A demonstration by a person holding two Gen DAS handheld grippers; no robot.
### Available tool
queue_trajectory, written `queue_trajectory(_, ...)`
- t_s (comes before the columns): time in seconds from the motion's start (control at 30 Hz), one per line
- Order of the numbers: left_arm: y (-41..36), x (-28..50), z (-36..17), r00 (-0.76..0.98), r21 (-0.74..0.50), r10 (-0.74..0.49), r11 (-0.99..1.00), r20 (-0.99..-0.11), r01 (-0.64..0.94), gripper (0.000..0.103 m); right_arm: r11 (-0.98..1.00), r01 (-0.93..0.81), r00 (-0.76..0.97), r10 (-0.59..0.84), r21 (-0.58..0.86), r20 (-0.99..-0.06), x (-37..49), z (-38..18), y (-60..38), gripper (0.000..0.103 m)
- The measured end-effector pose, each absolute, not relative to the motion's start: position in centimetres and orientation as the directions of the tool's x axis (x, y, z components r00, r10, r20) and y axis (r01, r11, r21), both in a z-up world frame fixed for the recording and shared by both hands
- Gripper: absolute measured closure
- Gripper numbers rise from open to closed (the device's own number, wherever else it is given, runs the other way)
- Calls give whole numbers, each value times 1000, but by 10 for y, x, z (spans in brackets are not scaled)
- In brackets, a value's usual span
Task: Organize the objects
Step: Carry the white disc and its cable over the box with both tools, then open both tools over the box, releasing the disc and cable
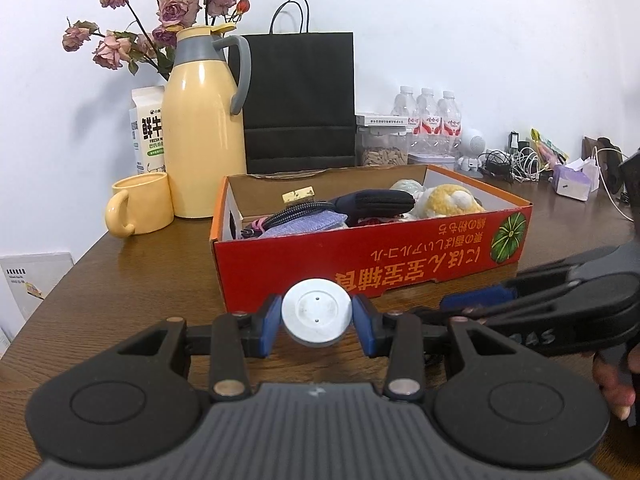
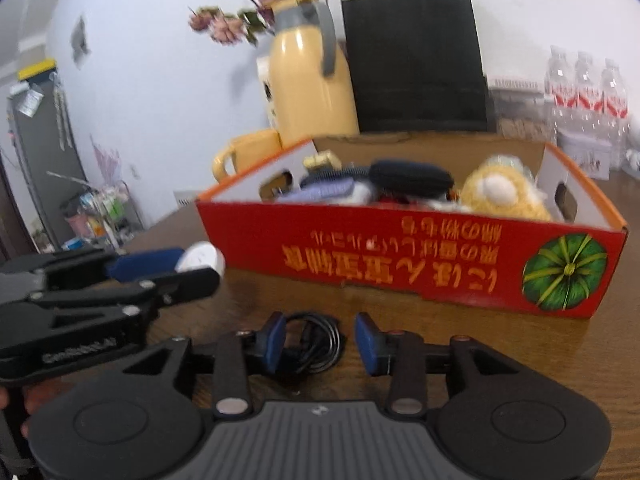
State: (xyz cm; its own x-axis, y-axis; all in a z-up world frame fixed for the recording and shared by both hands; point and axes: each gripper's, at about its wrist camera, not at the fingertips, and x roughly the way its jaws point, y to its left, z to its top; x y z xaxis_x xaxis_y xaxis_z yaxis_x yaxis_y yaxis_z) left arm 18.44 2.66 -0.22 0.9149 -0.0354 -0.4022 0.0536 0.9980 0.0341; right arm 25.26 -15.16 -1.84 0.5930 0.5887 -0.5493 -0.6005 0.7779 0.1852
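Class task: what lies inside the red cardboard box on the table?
Inside the red cardboard box: a yellow plush toy, dark zip pouch, lavender cloth. Anything beneath them is covered.

A box (image 1: 372, 256) is sitting on the table (image 1: 132, 280), holding pouches (image 1: 376, 202) and a plush toy (image 1: 448, 200). Behind it a paper bag (image 1: 300, 100) is standing against the wall, with a jug (image 1: 204, 128) and a mug (image 1: 138, 208) to its left and bottles (image 1: 428, 116) to its right. In front of the box a coiled cable (image 2: 316, 340) is lying.

Left gripper (image 1: 317, 314) clamped, right gripper (image 2: 320, 342) parted.
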Motion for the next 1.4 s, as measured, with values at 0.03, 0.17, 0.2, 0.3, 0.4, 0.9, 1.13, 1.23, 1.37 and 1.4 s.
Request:
queue_trajectory(0.03, 27, 184, -2, 915, 34, -34, 998, -401, 52, 64, 779, -598, 585, 586, 190, -561, 254, -20, -150, 77)
queue_trajectory(0.17, 27, 182, -2, 917, 31, -35, 998, -397, 51, 63, 775, -607, 592, 588, 175, -551, 248, -19, -147, 82)
queue_trajectory(0.2, 27, 182, -2, 918, 31, -35, 998, -395, 51, 63, 775, -608, 598, 590, 173, -542, 246, -18, -149, 82)
queue_trajectory(0.3, 27, 180, -2, 921, 29, -36, 998, -389, 51, 64, 779, -605, 627, 594, 164, -505, 241, -13, -152, 82)
queue_trajectory(0.4, 26, 181, 2, 926, 21, -24, 999, -378, 35, 64, 783, -601, 653, 596, 160, -467, 238, -5, -157, 82)
queue_trajectory(0.9, 9, 264, 77, 975, -33, -8, 999, -224, 0, 63, 849, -521, 808, 523, 85, -272, 293, 72, -159, 82)
queue_trajectory(1.13, 15, 318, 73, 966, -78, 36, 995, -257, -58, 63, 879, -471, 835, 472, 77, -283, 346, 73, -152, 82)
queue_trajectory(1.23, 18, 331, 62, 957, -74, 42, 995, -286, -66, 63, 886, -457, 836, 457, 75, -304, 360, 62, -150, 82)
queue_trajectory(1.37, 19, 339, 52, 950, -59, 45, 996, -308, -67, 63, 893, -444, 829, 442, 78, -341, 373, 47, -152, 82)
queue_trajectory(1.4, 19, 339, 51, 949, -58, 47, 996, -311, -68, 63, 892, -444, 826, 442, 81, -350, 374, 44, -153, 82)
